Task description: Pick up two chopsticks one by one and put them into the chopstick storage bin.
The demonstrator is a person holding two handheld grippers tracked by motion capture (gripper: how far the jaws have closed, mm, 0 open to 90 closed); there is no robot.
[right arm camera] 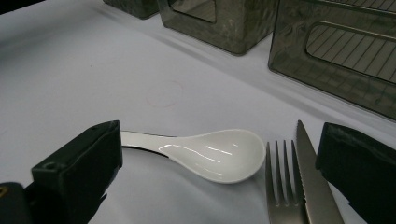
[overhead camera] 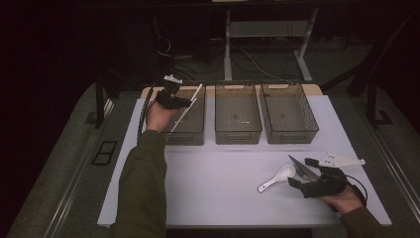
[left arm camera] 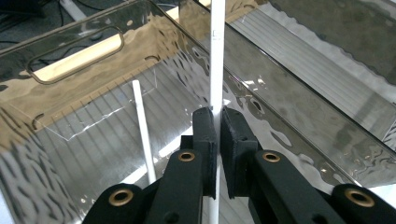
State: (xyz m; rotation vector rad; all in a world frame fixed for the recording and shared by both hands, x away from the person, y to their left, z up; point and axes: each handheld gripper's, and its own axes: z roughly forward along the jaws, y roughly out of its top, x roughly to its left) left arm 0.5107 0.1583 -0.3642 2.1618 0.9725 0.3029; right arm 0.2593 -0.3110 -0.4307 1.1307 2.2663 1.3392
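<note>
The left gripper hangs over the leftmost of three smoky plastic bins at the far side of the counter. Its jaws are pressed together on a white chopstick, which runs straight up between them in the left gripper view; the stick passes down through the narrow slit between the two pads and comes out again below them. In the high view the same chopstick slants up and away from the hand, its far end above the bin's back rim. A second white chopstick lies on the ribbed floor of that bin, just to one side of the jaws and apart from the held one.

The right gripper rests low near the counter's near right corner, and its jaws stand wide apart. In the right gripper view a white ceramic spoon lies on the counter between them, bowl up, its handle running behind the jaw at the left of that view (whether it touches that jaw cannot be told). Beside the spoon's bowl lie a steel fork and a serrated knife, side by side and close against the other jaw. The middle bin and the right bin stand well beyond them.
</note>
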